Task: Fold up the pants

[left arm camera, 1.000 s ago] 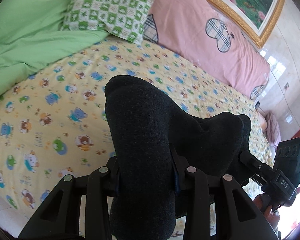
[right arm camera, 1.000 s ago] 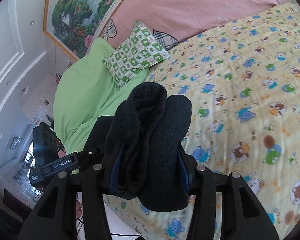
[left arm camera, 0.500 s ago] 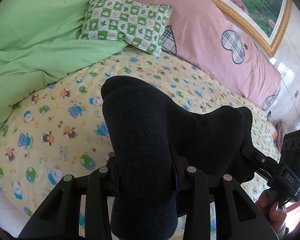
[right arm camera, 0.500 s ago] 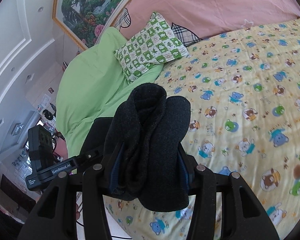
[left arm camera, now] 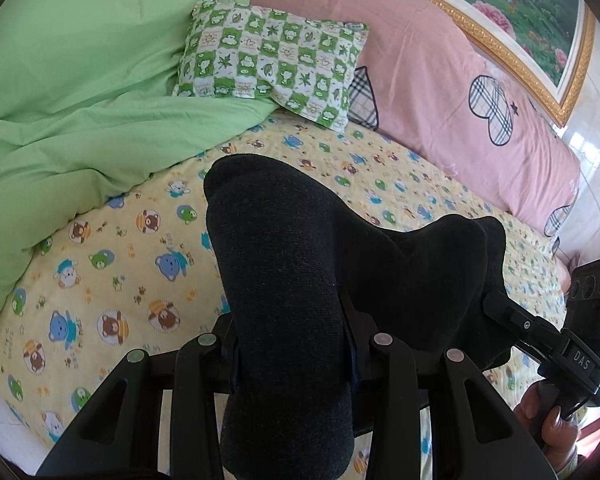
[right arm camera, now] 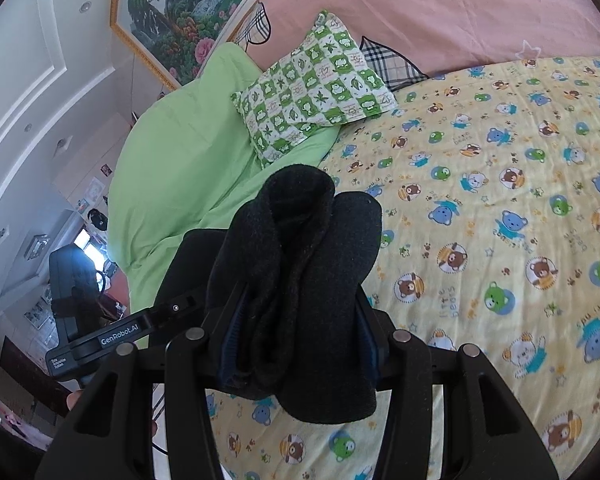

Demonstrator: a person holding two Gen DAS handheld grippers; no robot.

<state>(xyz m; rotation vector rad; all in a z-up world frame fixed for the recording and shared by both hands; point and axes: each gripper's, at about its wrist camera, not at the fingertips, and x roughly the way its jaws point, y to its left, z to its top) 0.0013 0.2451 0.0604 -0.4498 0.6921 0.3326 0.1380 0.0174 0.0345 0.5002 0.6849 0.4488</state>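
Note:
Thick black pants (left arm camera: 300,280) hang in the air above the bed, held at two places. My left gripper (left arm camera: 292,344) is shut on one bunched fold of them, which bulges up over the jaws and hides the fingertips. The cloth runs right to the other gripper, whose black body (left arm camera: 579,332) shows at the right edge with a hand under it. In the right wrist view my right gripper (right arm camera: 296,328) is shut on a doubled roll of the same pants (right arm camera: 300,264). The left gripper's body (right arm camera: 96,336) shows at its left.
Below lies a yellow bear-print sheet (left arm camera: 120,280) (right arm camera: 499,240). A green duvet (left arm camera: 60,100) (right arm camera: 180,160) is heaped on the left. A green-and-white checked pillow (left arm camera: 272,56) (right arm camera: 315,88) leans on a pink headboard cover (left arm camera: 439,80). A framed painting (right arm camera: 180,12) hangs above.
Both grippers have carried the pants across the bed toward the green duvet and checked pillow, which now sit nearer and more central. Both grips are unchanged.

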